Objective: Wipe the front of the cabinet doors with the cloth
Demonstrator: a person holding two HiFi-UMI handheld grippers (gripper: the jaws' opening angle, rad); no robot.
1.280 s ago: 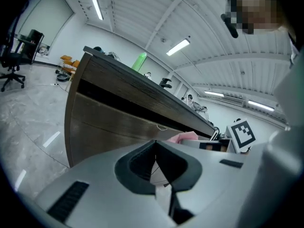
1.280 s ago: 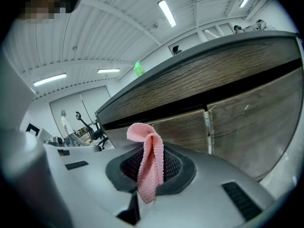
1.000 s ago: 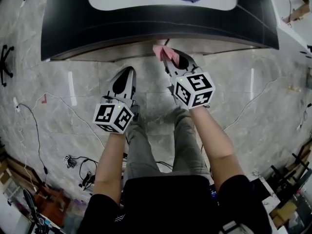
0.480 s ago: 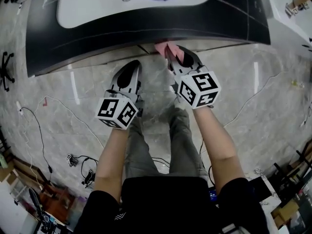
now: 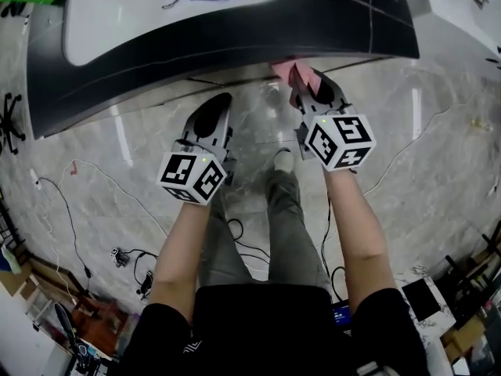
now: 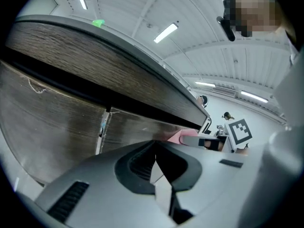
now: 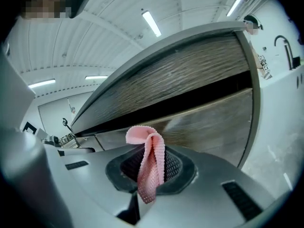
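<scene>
The left gripper (image 6: 159,179) has its jaws closed together with nothing between them, and it points at the dark wood-grain cabinet doors (image 6: 52,122). To its right, the right gripper (image 5: 307,88) is clamped on the pink knitted cloth (image 7: 152,156). The cloth is a folded strip whose long axis follows the jaws. It sticks out beyond the tips toward the door front, and its far end curls to the left. Whether it touches the door I cannot tell.
</scene>
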